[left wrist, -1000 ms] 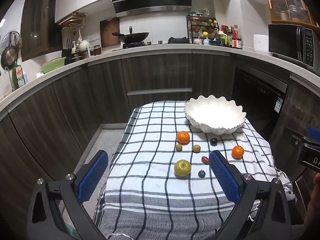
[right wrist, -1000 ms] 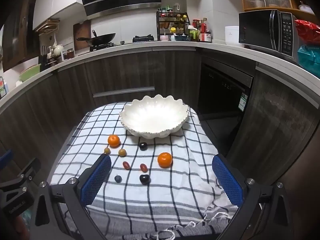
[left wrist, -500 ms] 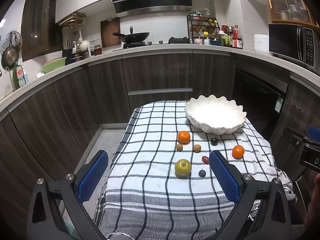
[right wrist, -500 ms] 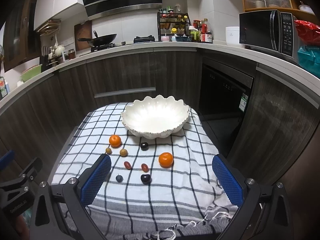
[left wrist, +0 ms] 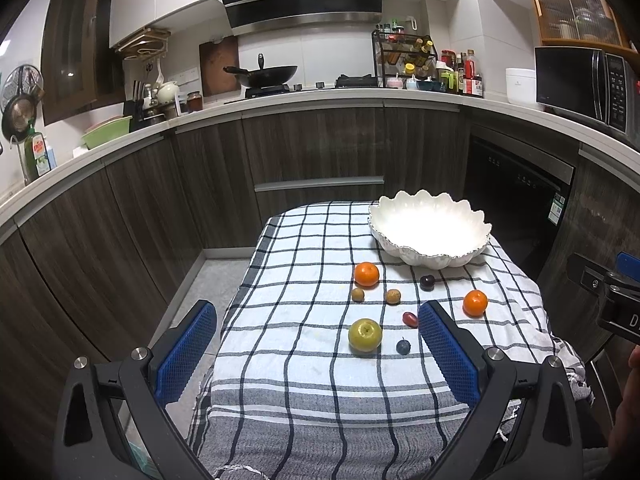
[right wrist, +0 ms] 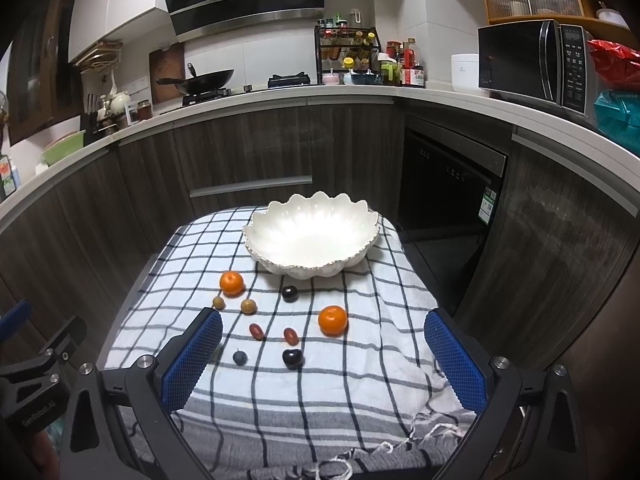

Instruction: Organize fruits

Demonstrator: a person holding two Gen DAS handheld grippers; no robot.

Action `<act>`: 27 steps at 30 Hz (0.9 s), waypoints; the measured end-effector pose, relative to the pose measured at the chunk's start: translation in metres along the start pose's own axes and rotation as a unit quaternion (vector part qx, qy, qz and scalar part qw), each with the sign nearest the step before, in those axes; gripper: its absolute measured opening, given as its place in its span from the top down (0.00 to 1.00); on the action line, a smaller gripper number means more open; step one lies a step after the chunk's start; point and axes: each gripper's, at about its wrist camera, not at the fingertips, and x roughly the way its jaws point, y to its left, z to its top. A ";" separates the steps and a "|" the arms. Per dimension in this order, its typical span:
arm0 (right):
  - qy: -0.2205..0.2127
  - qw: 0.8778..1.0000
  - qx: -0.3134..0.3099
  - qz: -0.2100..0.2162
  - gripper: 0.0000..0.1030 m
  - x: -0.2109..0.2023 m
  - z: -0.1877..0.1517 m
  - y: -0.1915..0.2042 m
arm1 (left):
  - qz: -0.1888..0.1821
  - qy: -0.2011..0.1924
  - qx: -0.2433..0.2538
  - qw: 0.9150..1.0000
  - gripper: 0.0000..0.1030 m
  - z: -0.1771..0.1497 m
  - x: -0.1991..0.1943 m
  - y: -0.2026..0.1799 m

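Both hand-held grippers (left (left wrist: pixel 316 344), right (right wrist: pixel 322 350)) gape wide before a scalloped glossy bowl (right wrist: pixel 312 236).

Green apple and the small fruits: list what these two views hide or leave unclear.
- Round green apple: plain in the left wrist view; in the right wrist view the blue padded left finger of the right gripper covers its spot.
- Two small dark fruits: shown in the right wrist view; in the left wrist view the left gripper's right finger blocks them.
- Small brown round fruits: too small to identify.
- Scalloped white bowl: nothing visible inside.
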 end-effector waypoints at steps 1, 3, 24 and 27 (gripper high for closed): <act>0.000 1.000 0.000 0.000 0.01 0.000 0.000 0.001 | 0.000 -0.001 -0.001 1.000 0.00 -0.001 0.001 0.000; 0.000 1.000 0.000 0.000 0.01 0.000 0.000 0.001 | 0.001 -0.001 -0.001 1.000 0.00 -0.001 0.001 -0.001; 0.003 1.000 -0.001 0.003 0.01 0.002 -0.002 0.004 | 0.003 -0.001 0.006 1.000 0.00 -0.002 0.002 -0.003; 0.002 1.000 -0.001 0.004 0.01 0.002 -0.003 0.003 | 0.003 0.000 0.009 1.000 0.00 -0.002 0.005 -0.003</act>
